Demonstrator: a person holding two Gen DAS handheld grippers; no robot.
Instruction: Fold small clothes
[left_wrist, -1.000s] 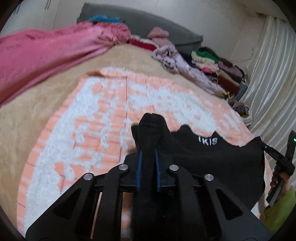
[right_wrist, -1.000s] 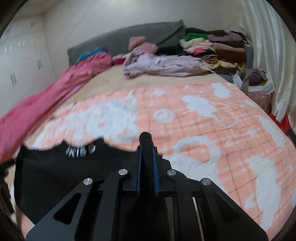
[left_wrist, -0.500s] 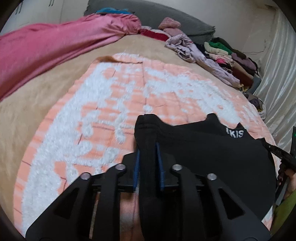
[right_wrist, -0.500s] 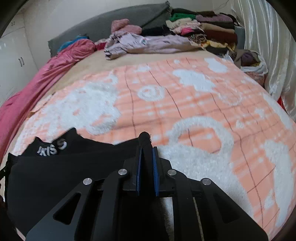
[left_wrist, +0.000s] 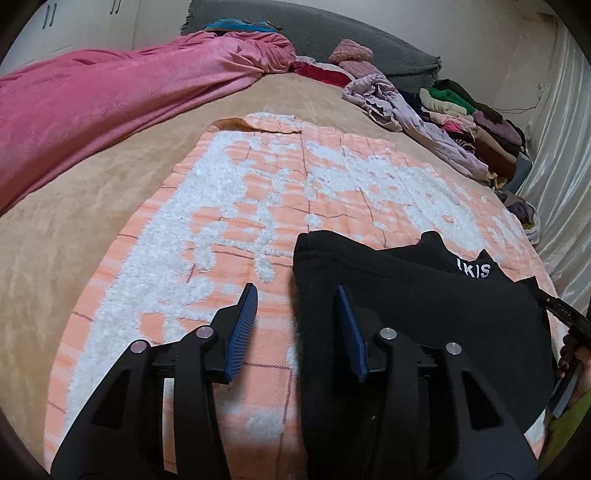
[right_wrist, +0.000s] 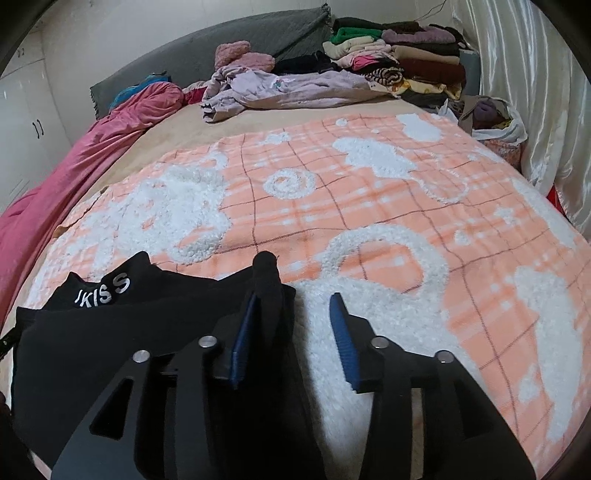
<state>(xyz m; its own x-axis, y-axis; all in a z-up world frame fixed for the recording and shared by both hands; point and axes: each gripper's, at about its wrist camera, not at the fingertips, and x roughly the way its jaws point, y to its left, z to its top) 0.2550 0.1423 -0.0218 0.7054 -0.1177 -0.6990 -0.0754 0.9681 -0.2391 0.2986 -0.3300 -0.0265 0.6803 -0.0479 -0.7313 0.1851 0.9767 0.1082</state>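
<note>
Both tools have just been opened since the earlier frames, when a corner of the black knit garment with white lettering (left_wrist: 424, 314) was pinched in each. Now the left tool (left_wrist: 295, 328) and right tool (right_wrist: 291, 332) stand released; cloth is still seen between the jaws, brushing one pad only. The garment has been lowered flat onto the orange-and-white fleece blanket (right_wrist: 369, 206). A straight backward withdrawal is advised, so no edge is dragged. Beyond the garment, a stack of folded clothes (right_wrist: 406, 62) is seen.

Black garment (left_wrist: 424, 314) with white lettering — orange-and-white checked blanket (left_wrist: 258, 192) — pink quilt (left_wrist: 110, 96)
</note>
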